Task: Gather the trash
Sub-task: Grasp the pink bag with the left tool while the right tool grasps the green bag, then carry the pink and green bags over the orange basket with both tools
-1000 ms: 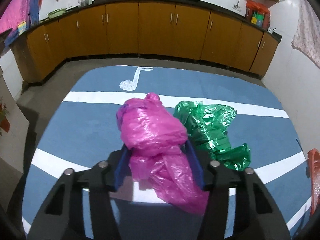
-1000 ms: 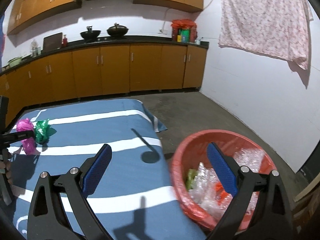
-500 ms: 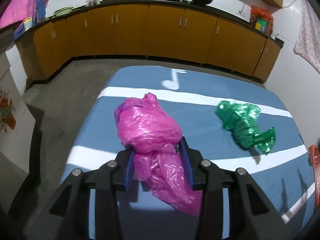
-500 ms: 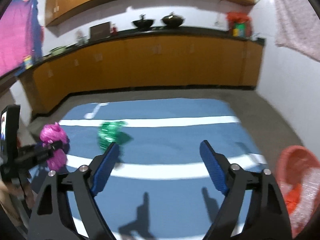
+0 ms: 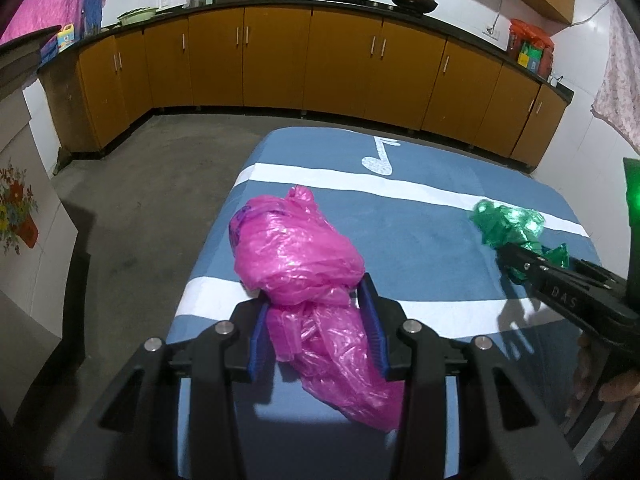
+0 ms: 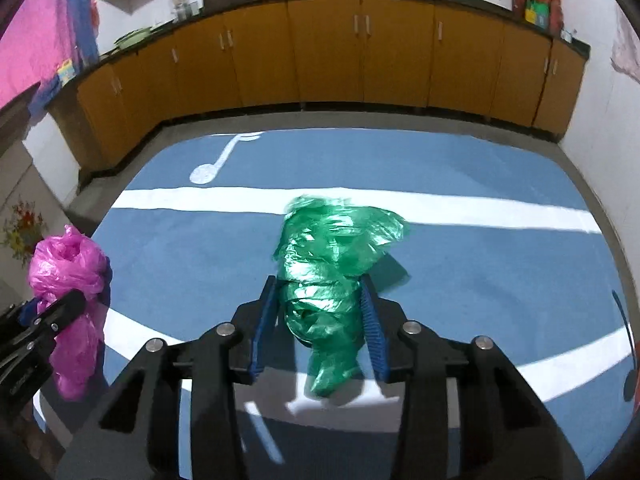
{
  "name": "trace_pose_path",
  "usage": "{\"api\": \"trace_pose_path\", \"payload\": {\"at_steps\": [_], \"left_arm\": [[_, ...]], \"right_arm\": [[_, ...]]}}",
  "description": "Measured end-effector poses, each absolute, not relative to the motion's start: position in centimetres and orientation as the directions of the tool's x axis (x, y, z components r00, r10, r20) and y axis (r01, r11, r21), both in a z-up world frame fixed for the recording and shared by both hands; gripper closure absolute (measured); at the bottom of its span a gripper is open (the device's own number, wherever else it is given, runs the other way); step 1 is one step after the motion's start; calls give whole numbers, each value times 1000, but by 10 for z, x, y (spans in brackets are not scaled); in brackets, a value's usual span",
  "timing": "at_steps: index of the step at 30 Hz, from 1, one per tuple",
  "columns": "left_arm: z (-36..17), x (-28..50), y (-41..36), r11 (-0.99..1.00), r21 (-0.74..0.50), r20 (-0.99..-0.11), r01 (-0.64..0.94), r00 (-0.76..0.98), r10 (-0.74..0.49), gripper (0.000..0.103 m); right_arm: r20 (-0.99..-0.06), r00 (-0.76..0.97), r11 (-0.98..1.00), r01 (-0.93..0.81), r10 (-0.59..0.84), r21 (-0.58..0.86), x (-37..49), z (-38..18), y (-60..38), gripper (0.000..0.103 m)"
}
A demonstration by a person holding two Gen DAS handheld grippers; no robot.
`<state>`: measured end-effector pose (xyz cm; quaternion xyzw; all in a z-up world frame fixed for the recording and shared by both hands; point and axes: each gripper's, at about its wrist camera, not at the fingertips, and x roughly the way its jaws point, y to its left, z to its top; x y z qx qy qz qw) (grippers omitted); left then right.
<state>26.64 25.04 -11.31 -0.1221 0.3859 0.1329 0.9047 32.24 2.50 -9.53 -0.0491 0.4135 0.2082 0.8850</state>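
My left gripper (image 5: 314,304) is shut on a crumpled pink plastic bag (image 5: 296,256) and holds it above the left end of the blue striped table cover (image 5: 420,240). My right gripper (image 6: 320,300) is shut on a crumpled green plastic bag (image 6: 332,248) over the middle of the cover (image 6: 500,184). The right gripper (image 5: 520,264) with the green bag (image 5: 508,226) shows at the right of the left wrist view. The pink bag (image 6: 68,264) shows at the left of the right wrist view.
Orange kitchen cabinets (image 5: 280,64) under a dark counter run along the back wall. Grey floor (image 5: 140,200) lies left of the table. A white panel with a flower picture (image 5: 24,216) stands at the far left. A red basin rim (image 6: 636,372) shows at the right edge.
My left gripper has lifted the pink bag away to the left of the green bag. My right gripper swung from the red basin to the green bag and closed on it.
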Motion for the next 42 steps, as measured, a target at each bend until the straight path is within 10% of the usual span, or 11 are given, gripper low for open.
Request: {"api": "trace_pose_path", "payload": {"at_steps": [42], "left_arm": [[-57,223,12,987,-130,-695,97,701,-160,62]], "right_arm": [[-638,770,999,39,-14,25,147,-15,-277,64]]}}
